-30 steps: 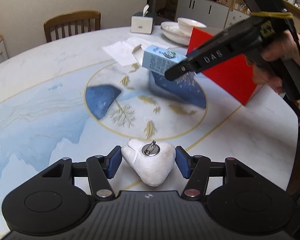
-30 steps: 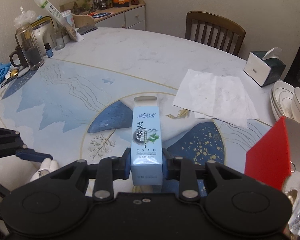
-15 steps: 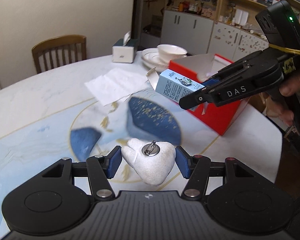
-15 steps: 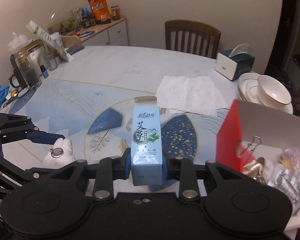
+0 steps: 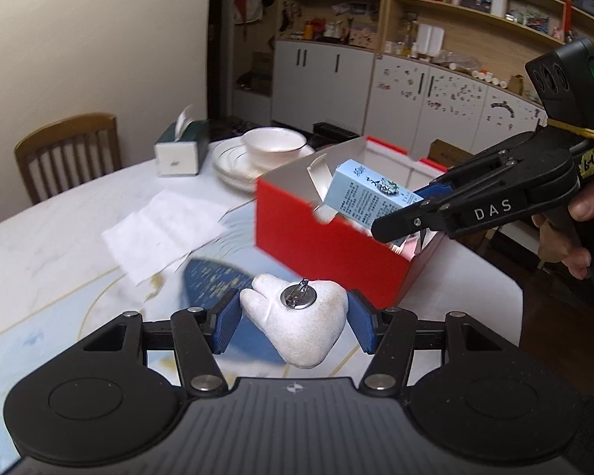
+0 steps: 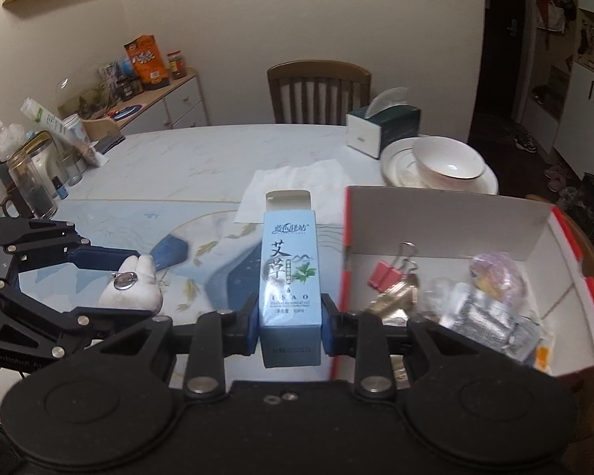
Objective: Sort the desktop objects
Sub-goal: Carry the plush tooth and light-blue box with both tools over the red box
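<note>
Both tongs are loaded and up off the bench [image 6: 202, 166]. The left tongs [image 5: 295, 322] sit partly open around a white tooth-shaped plush [image 5: 301, 326], blue pads pressed into its flanks; a round metal pin-back [image 5: 298, 297] shows on its upper face. That plush hangs above the blue painted patch of the bench, just short of the red box [image 5: 328, 237].

The right tongs [image 6: 289, 322] are pinched narrow on a pale blue carton [image 6: 289, 273], gripped low on its sides, standing upright in the right wrist view with its top flap open. From the left wrist view the carton tilts over the box's near rim, with a hand [image 5: 570, 233] on the handle behind it.

Inside the box, seen from the right wrist: a red binder clip [image 6: 390, 275], a brass-coloured piece beside it, crinkly clear packets [image 6: 483, 320], blurred. Beyond the box, a bowl on stacked plates [image 6: 447, 164], a tissue box [image 6: 382, 128], a sheet of white paper [image 5: 162, 233] flat on the bench, a wooden chair [image 6: 318, 91] at the far edge.
</note>
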`<control>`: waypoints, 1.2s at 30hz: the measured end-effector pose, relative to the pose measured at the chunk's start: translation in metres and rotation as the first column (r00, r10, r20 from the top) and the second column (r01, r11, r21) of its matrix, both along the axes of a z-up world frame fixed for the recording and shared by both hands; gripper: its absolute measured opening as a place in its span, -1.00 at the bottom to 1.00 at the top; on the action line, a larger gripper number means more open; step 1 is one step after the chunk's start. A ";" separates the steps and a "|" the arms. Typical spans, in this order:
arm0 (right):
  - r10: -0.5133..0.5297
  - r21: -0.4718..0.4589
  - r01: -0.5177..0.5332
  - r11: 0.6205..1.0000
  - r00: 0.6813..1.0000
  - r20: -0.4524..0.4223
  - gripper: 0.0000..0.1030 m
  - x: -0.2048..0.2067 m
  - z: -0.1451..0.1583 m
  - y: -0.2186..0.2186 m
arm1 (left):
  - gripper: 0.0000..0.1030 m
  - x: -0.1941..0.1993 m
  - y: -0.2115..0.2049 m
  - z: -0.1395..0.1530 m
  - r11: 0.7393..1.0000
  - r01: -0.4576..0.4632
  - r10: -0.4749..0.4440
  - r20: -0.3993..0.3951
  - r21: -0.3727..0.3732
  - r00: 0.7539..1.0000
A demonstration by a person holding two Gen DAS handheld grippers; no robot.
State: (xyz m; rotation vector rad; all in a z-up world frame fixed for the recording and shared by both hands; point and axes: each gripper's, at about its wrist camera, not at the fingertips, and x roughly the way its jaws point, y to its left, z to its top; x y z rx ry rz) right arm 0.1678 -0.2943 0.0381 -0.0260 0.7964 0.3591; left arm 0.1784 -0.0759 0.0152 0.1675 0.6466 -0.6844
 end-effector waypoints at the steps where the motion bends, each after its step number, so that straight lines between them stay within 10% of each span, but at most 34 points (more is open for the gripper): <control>1: -0.008 0.001 0.008 1.000 1.000 0.003 -0.45 -0.001 0.001 -0.007 | 0.11 0.001 -0.007 0.002 1.000 0.008 -0.008 0.004 -0.001 1.000; 36: -0.167 -0.019 0.166 0.986 0.985 -0.039 -0.45 0.045 -0.037 -0.185 | 0.12 0.118 -0.222 -0.018 0.980 0.102 -0.105 0.007 0.168 0.994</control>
